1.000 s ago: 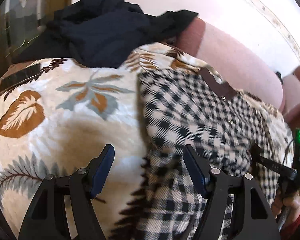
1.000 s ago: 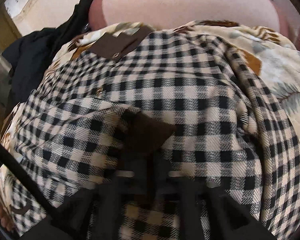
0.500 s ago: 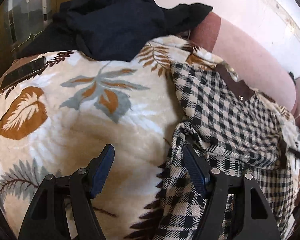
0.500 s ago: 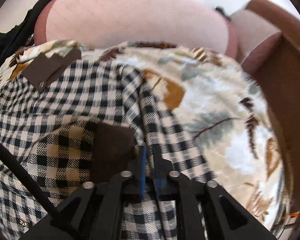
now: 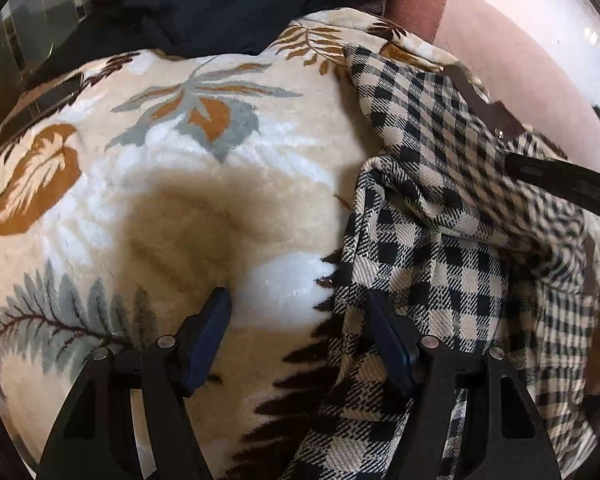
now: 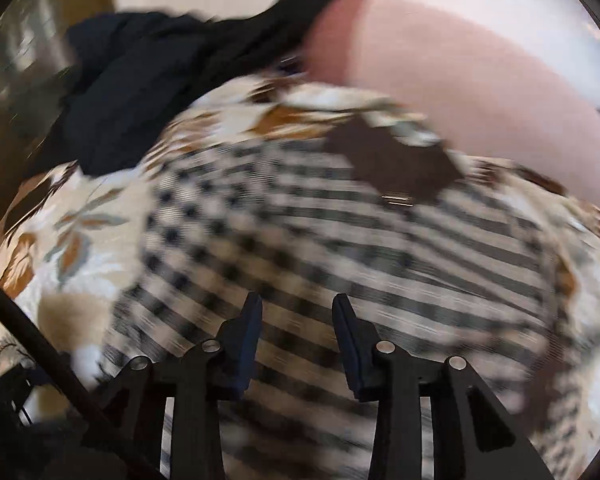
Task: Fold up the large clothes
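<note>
The checked shirt (image 5: 440,208) lay rumpled on a leaf-print blanket (image 5: 172,200), dark clothes (image 5: 220,4) heaped beyond. The left gripper (image 5: 298,320) stood with jaws apart, the shirt's edge beside its right finger. The right gripper (image 6: 298,316) hung over the shirt, jaws opening, nothing between them.

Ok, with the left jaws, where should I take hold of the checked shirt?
Probably the shirt's near folded edge where it meets the leaf-print blanket. That edge lies raised and doubled just ahead of the left gripper, whose jaws stand open. Come down from above, straddling the edge with one finger on the blanket side.
</note>
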The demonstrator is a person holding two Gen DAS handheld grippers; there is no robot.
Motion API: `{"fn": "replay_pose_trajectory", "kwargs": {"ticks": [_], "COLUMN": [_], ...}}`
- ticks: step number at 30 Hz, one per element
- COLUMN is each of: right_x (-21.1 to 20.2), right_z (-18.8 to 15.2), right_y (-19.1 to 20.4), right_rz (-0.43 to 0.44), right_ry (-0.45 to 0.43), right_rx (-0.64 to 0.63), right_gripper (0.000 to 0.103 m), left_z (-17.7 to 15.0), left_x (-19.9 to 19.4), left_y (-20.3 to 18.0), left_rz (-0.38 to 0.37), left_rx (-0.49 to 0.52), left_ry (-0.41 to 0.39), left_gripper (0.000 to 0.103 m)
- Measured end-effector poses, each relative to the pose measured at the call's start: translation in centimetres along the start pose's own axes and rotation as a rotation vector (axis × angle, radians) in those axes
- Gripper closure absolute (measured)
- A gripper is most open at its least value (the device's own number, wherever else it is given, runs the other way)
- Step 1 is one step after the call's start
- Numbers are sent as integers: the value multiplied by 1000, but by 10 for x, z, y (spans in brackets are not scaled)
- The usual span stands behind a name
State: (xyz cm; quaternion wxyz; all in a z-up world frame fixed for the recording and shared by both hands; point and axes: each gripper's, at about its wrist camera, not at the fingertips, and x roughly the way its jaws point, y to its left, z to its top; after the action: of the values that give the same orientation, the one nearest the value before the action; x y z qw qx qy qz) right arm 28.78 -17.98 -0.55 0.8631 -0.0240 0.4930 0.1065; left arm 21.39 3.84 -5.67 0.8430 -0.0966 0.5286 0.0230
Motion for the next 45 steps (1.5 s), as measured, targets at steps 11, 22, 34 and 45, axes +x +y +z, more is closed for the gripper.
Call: {"fn": "replay_pose_trajectory", "kwargs": {"ticks": [11, 22, 34, 45], "right_x": [102, 22, -37, -187], "right_z": [75, 41, -114, -248], "right_y": [54, 23, -186, -315], "right_rz": [-47, -94, -395, -454], "right_ry": [103, -20, 129, 55], "right_rx": [-7, 74, 335, 708], "right_gripper": [64, 46, 36, 32], "left_z": [-1, -4, -17, -30], "left_x": [-4, -20, -37, -36], "left_y": [7, 8, -31, -47], "left_rz": [-58, -60, 5, 7], "left_rx": [-31, -69, 62, 112], "left_ry": [0, -7, -73, -62], "left_gripper": [34, 34, 34, 34]}}
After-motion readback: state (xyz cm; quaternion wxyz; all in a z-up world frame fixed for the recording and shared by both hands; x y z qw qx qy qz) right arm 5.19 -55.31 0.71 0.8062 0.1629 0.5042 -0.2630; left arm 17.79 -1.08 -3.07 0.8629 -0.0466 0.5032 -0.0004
